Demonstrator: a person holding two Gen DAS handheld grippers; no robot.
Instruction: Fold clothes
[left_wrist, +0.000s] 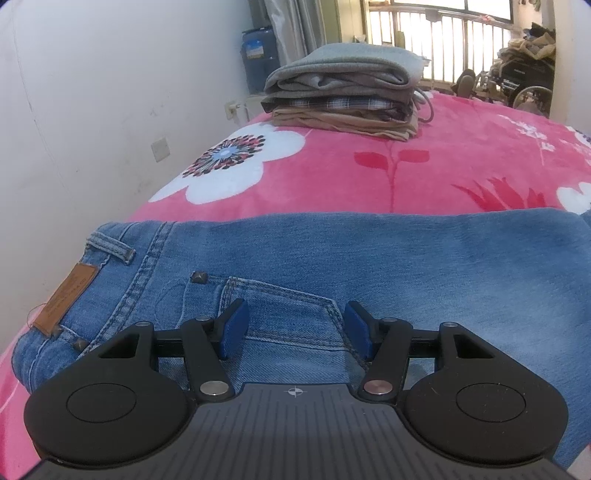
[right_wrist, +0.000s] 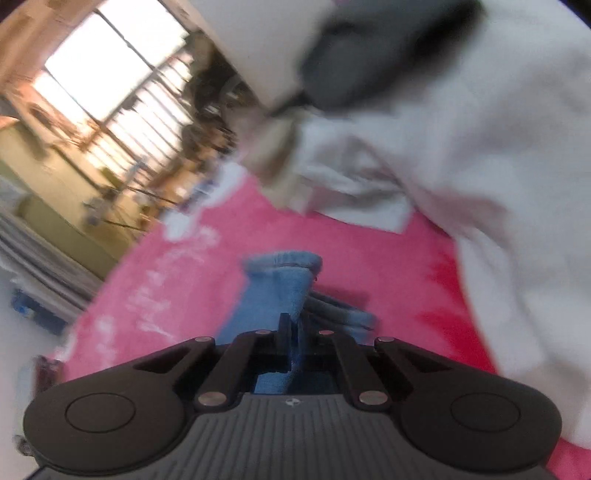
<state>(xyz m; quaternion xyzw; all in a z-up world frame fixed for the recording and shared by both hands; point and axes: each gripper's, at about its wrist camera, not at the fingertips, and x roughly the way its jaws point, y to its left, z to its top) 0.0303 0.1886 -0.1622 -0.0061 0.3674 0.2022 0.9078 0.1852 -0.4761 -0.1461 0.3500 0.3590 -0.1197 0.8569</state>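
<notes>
Jeans (left_wrist: 332, 258) are lying low in the frame on the pink blanket (left_wrist: 369, 177), the left gripper (left_wrist: 295, 328) hovering wide open and empty, the right gripper (right_wrist: 295, 332) pinching a leg end that may be slipping out.

Blue jeans (left_wrist: 332, 251); pink floral blanket (left_wrist: 332, 177)
</notes>
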